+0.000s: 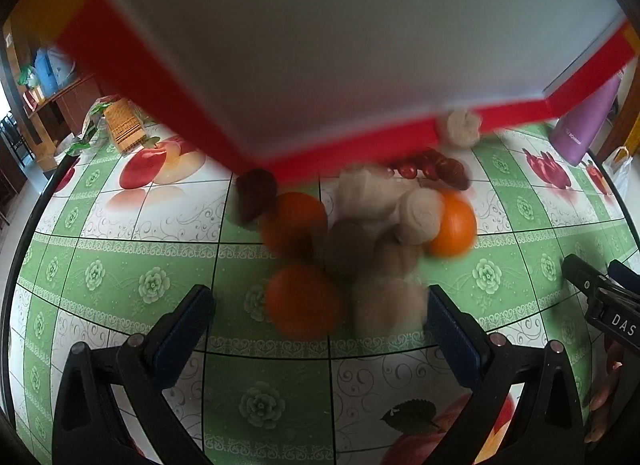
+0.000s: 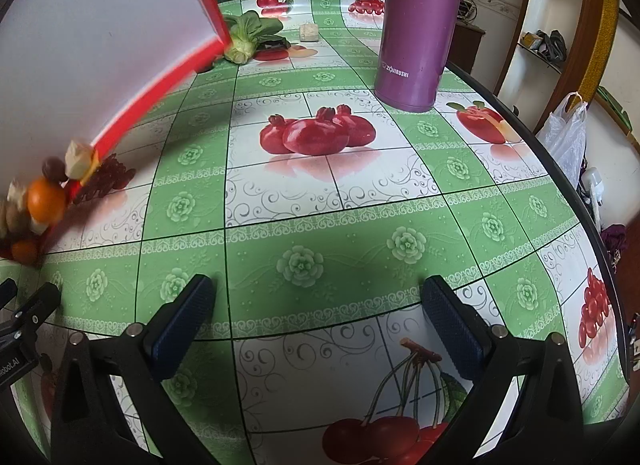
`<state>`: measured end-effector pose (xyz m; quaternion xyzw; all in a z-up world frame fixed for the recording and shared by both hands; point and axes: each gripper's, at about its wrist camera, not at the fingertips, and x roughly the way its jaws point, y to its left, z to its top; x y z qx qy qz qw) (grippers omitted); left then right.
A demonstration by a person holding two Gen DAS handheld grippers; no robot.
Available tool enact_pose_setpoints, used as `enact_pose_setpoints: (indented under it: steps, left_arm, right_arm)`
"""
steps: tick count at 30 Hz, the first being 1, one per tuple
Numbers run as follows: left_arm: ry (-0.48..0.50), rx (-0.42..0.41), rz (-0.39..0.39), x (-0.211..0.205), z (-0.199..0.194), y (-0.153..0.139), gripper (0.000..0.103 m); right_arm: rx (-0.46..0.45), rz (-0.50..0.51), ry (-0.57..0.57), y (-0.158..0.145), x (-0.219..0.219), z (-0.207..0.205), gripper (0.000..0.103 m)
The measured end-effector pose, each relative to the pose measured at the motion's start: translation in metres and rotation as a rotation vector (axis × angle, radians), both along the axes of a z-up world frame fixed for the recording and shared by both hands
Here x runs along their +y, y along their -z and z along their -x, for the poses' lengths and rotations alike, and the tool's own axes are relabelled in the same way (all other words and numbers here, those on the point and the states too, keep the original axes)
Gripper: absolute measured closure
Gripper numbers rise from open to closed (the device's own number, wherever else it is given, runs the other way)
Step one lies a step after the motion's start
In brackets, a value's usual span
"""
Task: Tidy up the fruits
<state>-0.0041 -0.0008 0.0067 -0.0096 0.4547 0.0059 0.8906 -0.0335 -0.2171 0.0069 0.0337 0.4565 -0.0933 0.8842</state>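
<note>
A red box with a white inside (image 1: 312, 45) is tipped above the table, and blurred fruit spills from it: oranges (image 1: 302, 299), beige round pieces (image 1: 420, 215), a dark one (image 1: 256, 193) and red grapes (image 1: 432, 165). My left gripper (image 1: 320, 317) is open and empty, just short of the pile. In the right wrist view the box (image 2: 80, 45) and the spilling fruit (image 2: 46, 199) are at far left. My right gripper (image 2: 320, 313) is open and empty over bare tablecloth; its tips also show in the left wrist view (image 1: 592, 277).
A purple Zojirushi flask (image 2: 420, 25) stands at the back right near the table edge. A leafy green vegetable (image 2: 248, 39) and a small beige block (image 2: 309, 32) lie at the back. A woven basket (image 1: 124, 127) sits at far left. A plastic bag (image 2: 564, 133) hangs off the table.
</note>
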Motion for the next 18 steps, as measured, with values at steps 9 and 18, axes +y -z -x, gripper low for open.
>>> enact_pose_setpoints:
  steps: [9, 18]
  left_arm:
    - [0.000, 0.000, 0.000, 0.0002, 0.0022, -0.0065, 0.000]
    - [0.000, 0.000, 0.001, 0.0003, 0.0017, -0.0024, 0.001]
  right_arm:
    - [0.000, 0.000, 0.000, 0.0001, 0.0001, 0.0001, 0.000]
    - [0.000, 0.000, 0.000, 0.0001, 0.0003, 0.0002, 0.000]
